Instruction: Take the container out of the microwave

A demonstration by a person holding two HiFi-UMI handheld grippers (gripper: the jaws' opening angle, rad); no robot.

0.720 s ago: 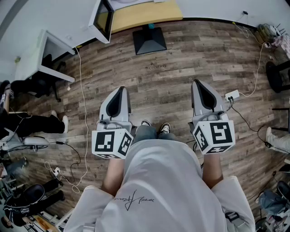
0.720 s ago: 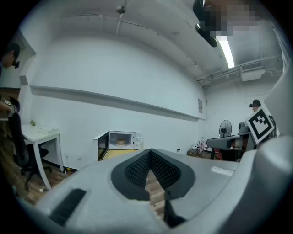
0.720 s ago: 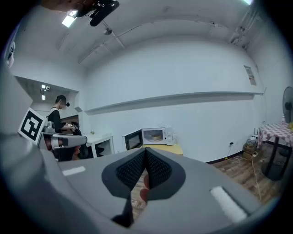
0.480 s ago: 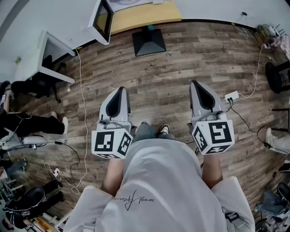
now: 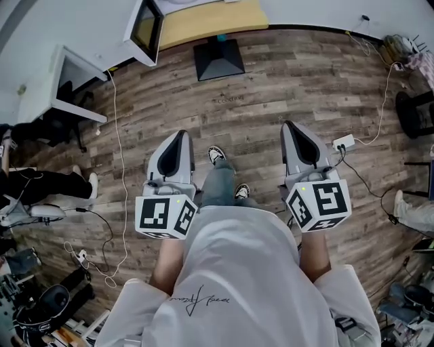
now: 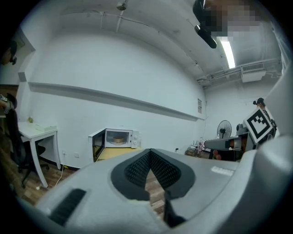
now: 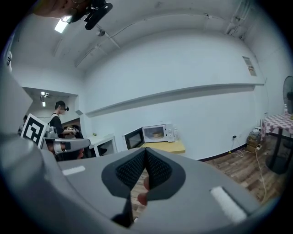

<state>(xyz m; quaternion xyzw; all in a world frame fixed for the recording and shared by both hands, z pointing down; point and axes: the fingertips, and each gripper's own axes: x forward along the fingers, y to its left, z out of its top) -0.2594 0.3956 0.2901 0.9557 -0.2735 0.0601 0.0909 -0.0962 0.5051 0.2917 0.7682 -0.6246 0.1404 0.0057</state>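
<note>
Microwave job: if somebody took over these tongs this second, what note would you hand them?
Left tongs: shut, empty, held over the floor.
Right tongs: same.
Microwave: across the room on a yellow table, door open.
Container: inside it.
Done: door already open.
Left: walk over, open the tongs, grip the container, lift it out.

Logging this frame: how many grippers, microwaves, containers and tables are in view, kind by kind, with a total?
Grippers: 2, left gripper and right gripper
Microwave: 1, door open
Container: 1, inside the microwave
Tables: 2, yellow table and white desk
Total: 6
</note>
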